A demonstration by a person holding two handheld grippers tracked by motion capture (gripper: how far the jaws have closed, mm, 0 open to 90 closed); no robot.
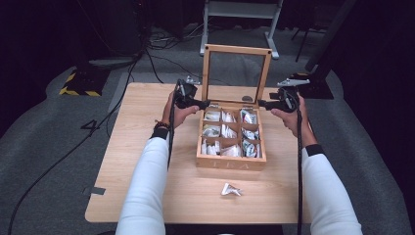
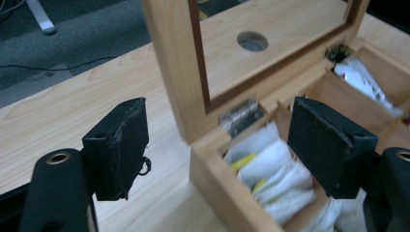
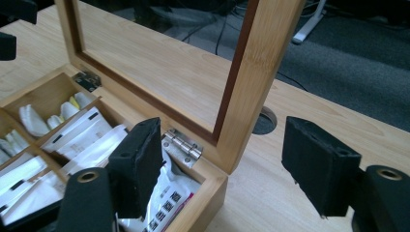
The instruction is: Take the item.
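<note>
**Both grippers at the lid's side posts, lid standing upright**

You have the pale wooden tea box (image 1: 231, 159) near the middle of the light wooden table (image 1: 142, 196), with its glass-paned hinged lid (image 1: 237, 73) standing upright at the back edge. Your left gripper (image 1: 204, 104) sits at the lid's left post, low down by the hinge; your right gripper (image 1: 263, 103) sits at the right post, at the same height.

In the left gripper view the jaws stand apart with the left post and the box's back corner between them, neither pad pressing on wood. In the right gripper view the jaws are wide too, straddling the right post above the silver hinge (image 3: 183, 145), again with clear gaps on both sides. So you hold nothing in either gripper.

My reading is that you are working the lid, either just letting go of it or about to take it. If you mean to close it, you need both pads seated on the posts before you tip it forward, evenly, so the hinges do not twist.

The white tea sachets (image 1: 230, 132) fill the compartments, but their print is too small to read. A small white crumpled wrapper (image 1: 230, 189) lies loose on the table in front of the box.
</note>
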